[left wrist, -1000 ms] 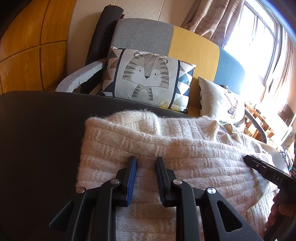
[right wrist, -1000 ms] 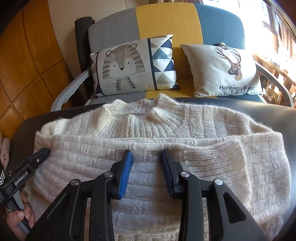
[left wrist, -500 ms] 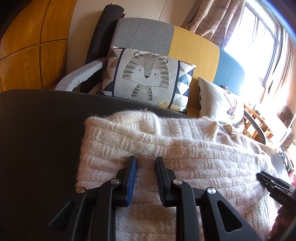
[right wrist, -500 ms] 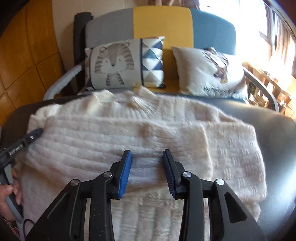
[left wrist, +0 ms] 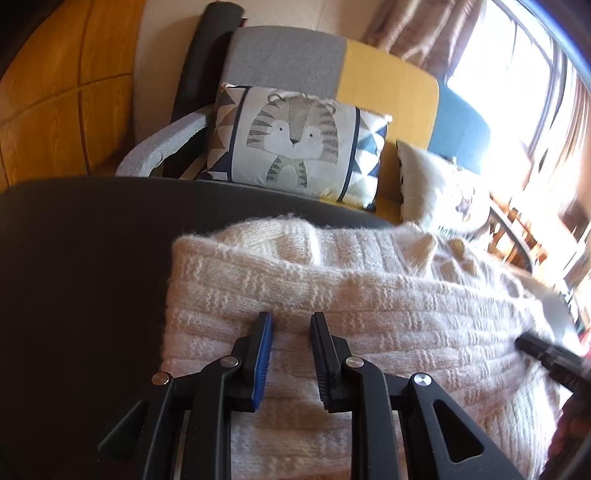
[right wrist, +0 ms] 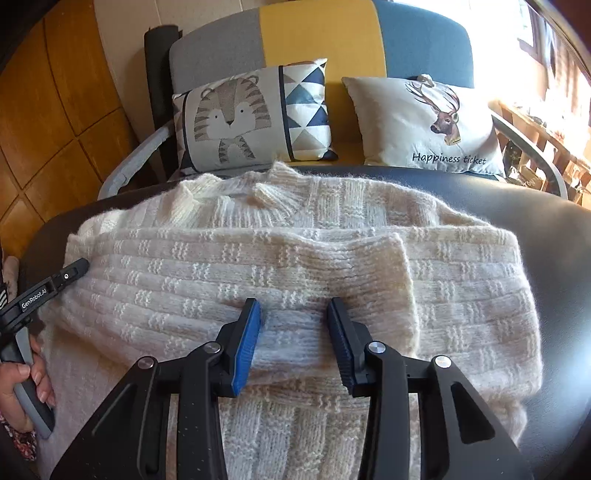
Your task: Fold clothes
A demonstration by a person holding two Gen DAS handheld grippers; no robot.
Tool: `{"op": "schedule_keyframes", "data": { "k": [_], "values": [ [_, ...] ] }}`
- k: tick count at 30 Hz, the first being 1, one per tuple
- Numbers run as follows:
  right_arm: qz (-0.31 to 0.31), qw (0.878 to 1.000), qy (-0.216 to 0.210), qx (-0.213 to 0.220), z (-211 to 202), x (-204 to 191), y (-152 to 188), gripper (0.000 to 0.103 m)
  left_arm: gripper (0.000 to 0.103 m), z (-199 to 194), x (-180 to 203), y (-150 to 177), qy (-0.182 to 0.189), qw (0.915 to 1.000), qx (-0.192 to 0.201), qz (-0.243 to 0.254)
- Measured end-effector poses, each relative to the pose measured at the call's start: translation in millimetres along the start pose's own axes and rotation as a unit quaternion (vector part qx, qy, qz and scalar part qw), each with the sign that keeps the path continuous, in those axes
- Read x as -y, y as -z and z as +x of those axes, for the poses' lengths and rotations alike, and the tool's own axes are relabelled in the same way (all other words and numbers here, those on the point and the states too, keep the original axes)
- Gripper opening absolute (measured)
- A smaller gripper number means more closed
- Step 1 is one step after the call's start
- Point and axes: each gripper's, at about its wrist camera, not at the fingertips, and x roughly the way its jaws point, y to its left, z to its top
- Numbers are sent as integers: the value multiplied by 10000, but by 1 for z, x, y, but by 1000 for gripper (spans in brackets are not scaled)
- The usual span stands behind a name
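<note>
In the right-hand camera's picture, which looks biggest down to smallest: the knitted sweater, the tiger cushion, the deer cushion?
1. Cream knitted sweater, clearly the largest, though it also lies nearest the camera.
2 and 3. Tiger cushion and deer cushion look about alike; I wouldn't rank them.

Black fingers (right wrist: pixel 341 332), blue pads, silver screws

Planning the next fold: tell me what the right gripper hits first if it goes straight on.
Most likely the sweater: the right gripper points down at its folded sleeve, jaws apart and empty. Depth is unclear.

Cream knit sweater (right wrist: pixel 295 266); black table (right wrist: pixel 535 221); grey-yellow-blue sofa (right wrist: pixel 317 33); tiger-print cushion (right wrist: pixel 251 114).
</note>
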Motion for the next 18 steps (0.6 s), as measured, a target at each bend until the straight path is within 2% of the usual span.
{"op": "schedule_keyframes", "data": {
  "k": [2, 4, 5, 6, 7, 10, 13, 16, 18],
  "values": [
    [34, 9994, -95, 324, -10, -4, -12, 41, 21, -5, 10, -13, 193, 9995, 248, 67],
    [96, 9995, -36, 297, -2, -8, -29, 39, 21, -1, 25, -31, 230, 9989, 379, 168],
    [155, 9997, -15, 212, 7, -7, -37, 25, 21, 7, 35, -41, 213, 9989, 304, 275],
    [214, 9997, 7, 126, 15, -7, -45, 18, 22, 18, 44, -51, 200, 9988, 181, 403],
    [258, 9996, 78, -13, 25, -6, -51, 16, 22, 29, 52, -59, 175, 9985, 26, 512],
    [333, 9987, 291, -253, 50, -1, -63, 15, 22, 68, 64, -72, 186, 9961, -599, 627],
    [287, 9990, 20, -333, 66, -4, -70, 15, 22, 95, 73, -77, 271, 9926, -960, 695],
    [-5, 9987, 25, -512, 87, -16, -80, 15, 24, 104, 82, -78, 173, 9923, -672, 1024],
    [-11, 9984, 100, -564, 98, -16, -85, 15, 26, 107, 80, -75, 271, 9918, -562, 1120]
  ]
}}
